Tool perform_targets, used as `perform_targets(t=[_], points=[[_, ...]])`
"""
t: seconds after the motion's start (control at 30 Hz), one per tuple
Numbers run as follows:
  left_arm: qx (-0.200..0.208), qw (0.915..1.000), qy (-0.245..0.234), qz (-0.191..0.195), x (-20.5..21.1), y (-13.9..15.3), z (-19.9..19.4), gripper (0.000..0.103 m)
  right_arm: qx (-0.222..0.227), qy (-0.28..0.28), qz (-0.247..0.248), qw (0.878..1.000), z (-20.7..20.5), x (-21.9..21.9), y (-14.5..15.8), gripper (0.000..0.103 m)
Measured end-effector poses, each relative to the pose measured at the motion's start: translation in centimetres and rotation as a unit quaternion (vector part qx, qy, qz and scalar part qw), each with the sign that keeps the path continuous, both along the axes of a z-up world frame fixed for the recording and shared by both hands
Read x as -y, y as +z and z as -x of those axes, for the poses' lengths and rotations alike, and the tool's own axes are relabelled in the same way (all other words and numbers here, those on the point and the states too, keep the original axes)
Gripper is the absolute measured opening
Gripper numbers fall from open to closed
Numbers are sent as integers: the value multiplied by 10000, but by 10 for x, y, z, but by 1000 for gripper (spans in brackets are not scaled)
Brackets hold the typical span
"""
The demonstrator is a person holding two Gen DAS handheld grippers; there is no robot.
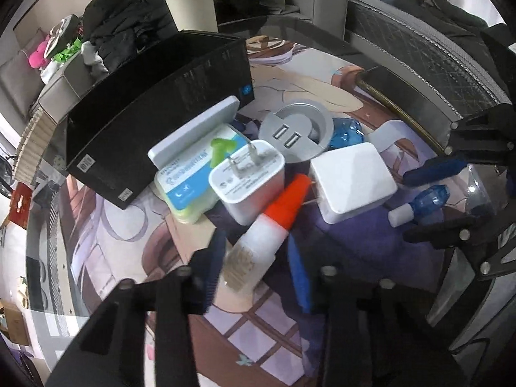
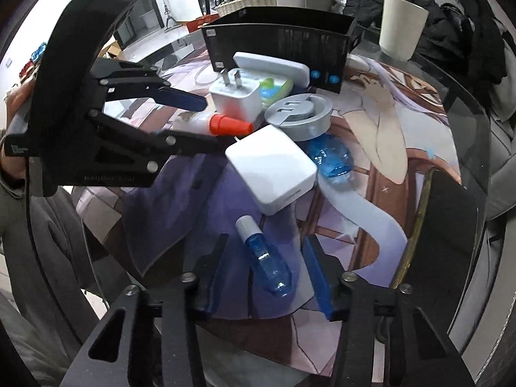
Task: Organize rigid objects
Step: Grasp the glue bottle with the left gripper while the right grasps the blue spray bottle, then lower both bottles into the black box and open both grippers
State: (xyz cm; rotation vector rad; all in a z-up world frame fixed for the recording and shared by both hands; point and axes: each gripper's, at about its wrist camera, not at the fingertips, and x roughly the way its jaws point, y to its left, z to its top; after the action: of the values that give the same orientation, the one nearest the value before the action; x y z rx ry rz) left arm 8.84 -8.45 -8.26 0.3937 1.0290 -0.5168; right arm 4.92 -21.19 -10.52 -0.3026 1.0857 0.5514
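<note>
Worktop (image 2: 464, 103): round glass over printed mat, cluttered.

Black organizer box (image 1: 154, 103): at 11 o'clock in left wrist view, interior not visible; nothing confirmed stored.

Loose, still unsorted, clustered centre:
- white plug charger (image 1: 248, 180), prongs up, leaning on green-and-blue case (image 1: 183, 190)
- flat white adapter (image 1: 351, 180), at 3 o'clock of charger
- grey round USB hub (image 1: 295, 129), at 12 o'clock
- white slab (image 1: 196, 132) propped against box

Left gripper (image 1: 254, 274): jaws narrow around glue bottle with orange cap (image 1: 267, 232); contact of pads not certain, bottle blurred.

Right gripper (image 2: 261, 267): jaws narrow, flanking small blue bottle (image 2: 267, 264) lying on mat; pads apparently short of touching.

Progress, judged: early; first pair of picks in hand, everything else left.

Obscured: crumpled blue item (image 2: 332, 158) half under hub, unidentified; dark slab at 4 o'clock in right wrist view, cut off.
</note>
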Motion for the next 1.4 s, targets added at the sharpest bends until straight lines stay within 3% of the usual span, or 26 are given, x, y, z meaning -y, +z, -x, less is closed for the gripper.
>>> perform_targets(t=[0.03, 0.1, 0.17, 0.37, 0.5, 0.63, 0.77, 0.93, 1.1, 1.2, 1.4], points=[[-28, 10000, 14, 0, 2, -2, -1, 28, -3, 53, -7, 10000, 0, -2, 0, 40], [-158, 9999, 38, 60, 0, -1, 3, 23, -35, 82, -35, 10000, 0, -5, 0, 22], [-302, 9993, 127, 152, -5, -1, 8, 19, -92, 110, -91, 9999, -2, -7, 0, 18], [-498, 9967, 544, 352, -31, 0, 26, 19, -183, 196, -238, 9994, 1, -22, 1, 18], [-421, 9952, 765, 444, -45, 2, 30, 19, -143, 311, -248, 9991, 6, -38, 3, 18], [-39, 9942, 920, 552, -50, 17, 34, 19, 29, 365, -326, 9988, 5, -51, 9, 18], [835, 9872, 1090, 808, -60, 48, 44, 19, 488, 301, -718, 9958, 7, -51, 33, 18], [2047, 9629, 1239, 1244, -71, 90, 63, 19, 1834, 98, -1323, 9740, 15, -40, 81, 18], [2999, 9310, 1340, 1590, -86, 125, 80, 19, 3163, -109, -1838, 9306, 30, -27, 128, 18], [3086, 9241, 1393, 1773, -93, 135, 76, 19, 3717, -122, -1982, 9069, 39, -28, 148, 18], [3067, 9208, 1515, 1873, -102, 143, 47, 19, 3892, -260, -2114, 8962, 25, -34, 167, 18]])
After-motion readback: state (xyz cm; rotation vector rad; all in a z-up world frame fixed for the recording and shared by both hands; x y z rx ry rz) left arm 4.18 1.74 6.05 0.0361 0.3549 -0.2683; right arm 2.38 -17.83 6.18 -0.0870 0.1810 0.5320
